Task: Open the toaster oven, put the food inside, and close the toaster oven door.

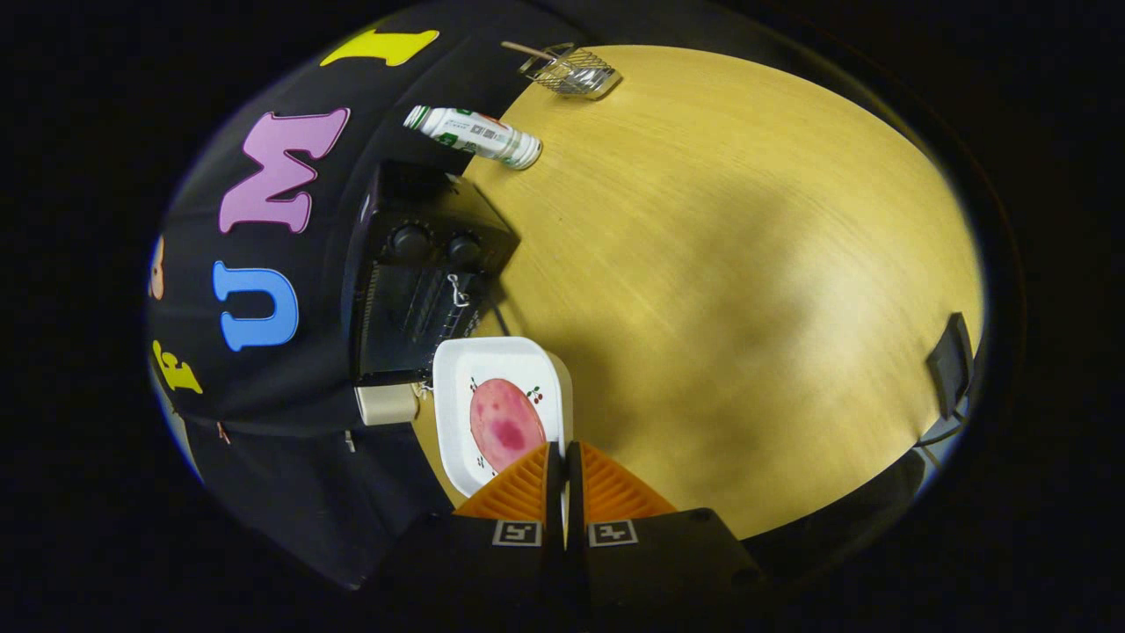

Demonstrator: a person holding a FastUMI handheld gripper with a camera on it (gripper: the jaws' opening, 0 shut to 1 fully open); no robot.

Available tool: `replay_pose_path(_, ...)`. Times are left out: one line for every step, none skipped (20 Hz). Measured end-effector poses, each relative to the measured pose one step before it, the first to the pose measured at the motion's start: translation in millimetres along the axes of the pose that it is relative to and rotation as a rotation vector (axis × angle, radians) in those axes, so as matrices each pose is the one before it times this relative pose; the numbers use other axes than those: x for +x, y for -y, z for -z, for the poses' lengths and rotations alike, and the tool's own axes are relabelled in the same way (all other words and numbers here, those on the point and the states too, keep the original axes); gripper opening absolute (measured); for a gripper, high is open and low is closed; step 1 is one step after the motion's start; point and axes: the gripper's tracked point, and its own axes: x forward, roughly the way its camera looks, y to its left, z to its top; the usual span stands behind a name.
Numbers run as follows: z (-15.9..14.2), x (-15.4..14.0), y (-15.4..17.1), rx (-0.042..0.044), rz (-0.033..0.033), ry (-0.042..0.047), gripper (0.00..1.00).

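Note:
A white square plate point(457, 378) carries a round pink slice of meat point(504, 424). My gripper point(563, 462) is shut on the plate's near rim, with the fingers almost touching. Just beyond the plate stands the black toaster oven point(422, 272), backed against the booth wall. It has two dark knobs point(410, 239) at one end, and a wire rack point(431, 312) shows in its front. I cannot tell from here whether its door is open or closed. The plate's far edge sits close to the oven's front.
A white bottle with a green cap point(475, 134) lies on the wooden table point(721, 264) beyond the oven. A small wire basket point(576, 72) sits at the far edge. A beige block point(387, 404) sits at the oven's near end. A dark object point(954, 360) is at the table's right edge.

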Motion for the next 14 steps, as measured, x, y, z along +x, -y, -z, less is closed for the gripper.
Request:
replay_pose_path(3.55,9.18,-17.24,0.01956,-0.00850,0.01650,0.05)
replay_pose_path(3.90,9.95,-16.92,0.02062,-0.00407,0.01798,0.05)
replay_pose_path(3.15,9.59,-14.56,0.01682,0.00014,0.01706,0.05)
replay_pose_path(3.61,12.64,-11.85,0.01183,0.00716,0.01295,0.05)
replay_pose_path(2.32,12.78,-10.12,0.00883,0.01103,0.01836,0.05)
replay_pose_path(3.66,9.92,-7.55,0.01525,0.00967,0.01793,0.05)
replay_pose_path(2.13,12.34,-8.92,0.02794,0.00096,0.01735,0.05)
replay_pose_path(2.27,11.73,-8.34,0.03349,0.00181,0.02119,0.05)
replay_pose_path(0.88,11.97,-9.04,0.03323,-0.00284,0.01937,0.05)
replay_pose_path(1.68,9.23,-5.02,0.02538,0.00212,0.02388,0.05)
replay_pose_path(-0.87,11.36,-7.06,0.02850,0.00420,0.03557,0.05)
replay_pose_path(-2.41,11.83,-8.02,0.03346,0.00279,0.03795,0.05)
replay_pose_path(-3.18,10.21,-6.49,0.04099,0.00222,0.04342,0.05)
replay_pose_path(-0.02,8.21,-6.27,0.03842,0.00447,0.03278,0.05)
